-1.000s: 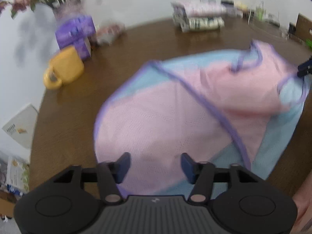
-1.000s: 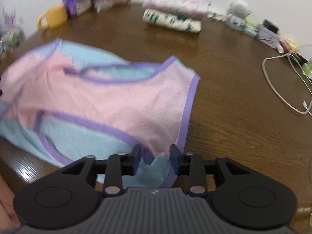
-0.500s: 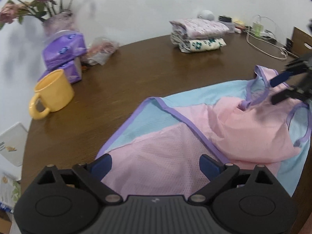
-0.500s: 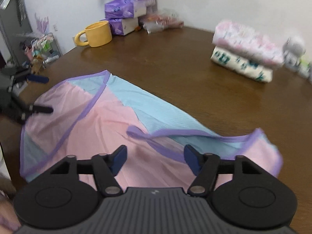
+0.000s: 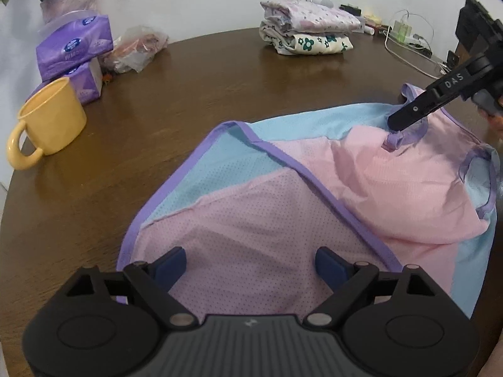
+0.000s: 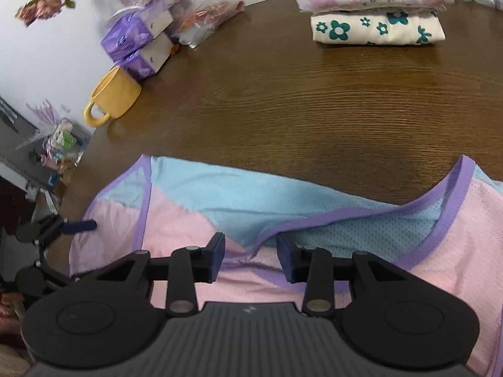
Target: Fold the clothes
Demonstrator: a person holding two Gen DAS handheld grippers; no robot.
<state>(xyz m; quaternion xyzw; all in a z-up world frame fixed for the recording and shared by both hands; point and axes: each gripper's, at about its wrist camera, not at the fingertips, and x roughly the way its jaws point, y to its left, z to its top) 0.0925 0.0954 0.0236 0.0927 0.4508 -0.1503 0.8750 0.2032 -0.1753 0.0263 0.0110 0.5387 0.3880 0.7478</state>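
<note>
two folded garments (image 6: 374,6) already sit stacked at the table's (image 6: 314,100) far side, while the pink and blue top (image 5: 283,226) lies half folded, the left gripper (image 5: 251,262) wide open over it and the right gripper (image 6: 251,259) closing around its purple trim (image 6: 261,262), not yet pinching.

**Bystanders on the counter**

A yellow mug (image 5: 47,119) stands at nine o'clock on the brown counter (image 5: 204,88). Two stacked purple tissue packs (image 5: 74,53) and a clear plastic bag (image 5: 135,50) sit toward eleven; white cables (image 5: 408,53) lie at two.
</note>
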